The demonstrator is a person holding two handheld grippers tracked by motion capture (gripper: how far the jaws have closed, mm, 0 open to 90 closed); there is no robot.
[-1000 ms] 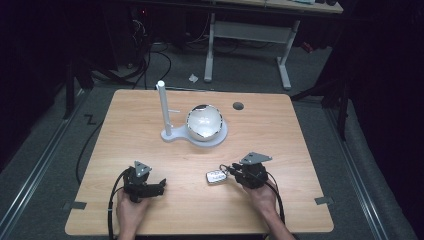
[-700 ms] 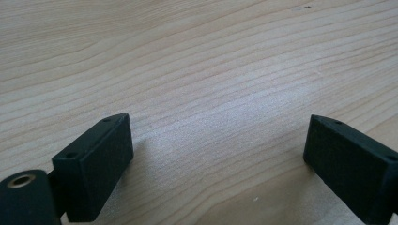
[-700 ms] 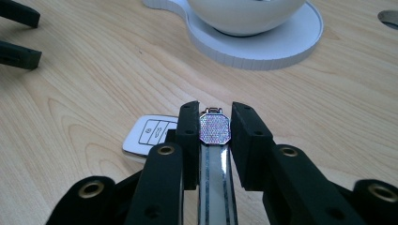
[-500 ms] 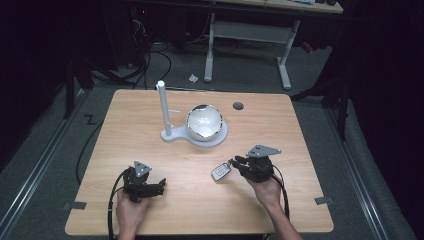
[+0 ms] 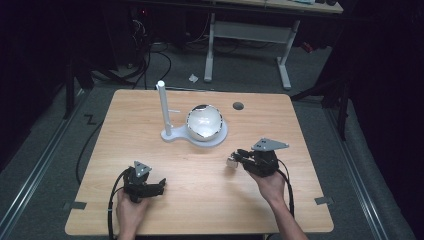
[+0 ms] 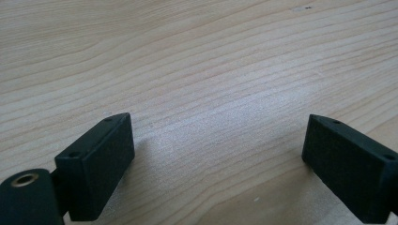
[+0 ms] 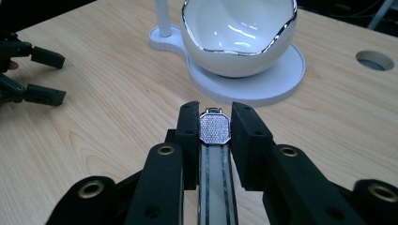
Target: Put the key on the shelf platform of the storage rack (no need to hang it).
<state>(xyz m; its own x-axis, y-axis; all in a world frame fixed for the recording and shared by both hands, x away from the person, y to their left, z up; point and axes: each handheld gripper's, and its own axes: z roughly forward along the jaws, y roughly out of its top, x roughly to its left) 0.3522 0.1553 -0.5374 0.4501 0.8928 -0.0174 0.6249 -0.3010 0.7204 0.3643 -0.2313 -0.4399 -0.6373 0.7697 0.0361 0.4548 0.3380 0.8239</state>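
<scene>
High view: two grippers on one surface (image 5: 150, 130). Right gripper (image 7: 214, 124), center frame, clamps one watch (image 7: 214, 127) before one white bowl (image 7: 239, 35). Left gripper (image 6: 216, 154), lower left, stands apart.

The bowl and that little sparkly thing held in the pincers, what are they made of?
The bowl looks like glossy white ceramic with a silvery rim: it shows sharp light reflections. The sparkly thing in the right gripper seems to be a watch, its face covered in tiny glittering stones, possibly rhinestones; the strap's material is unclear.
</scene>
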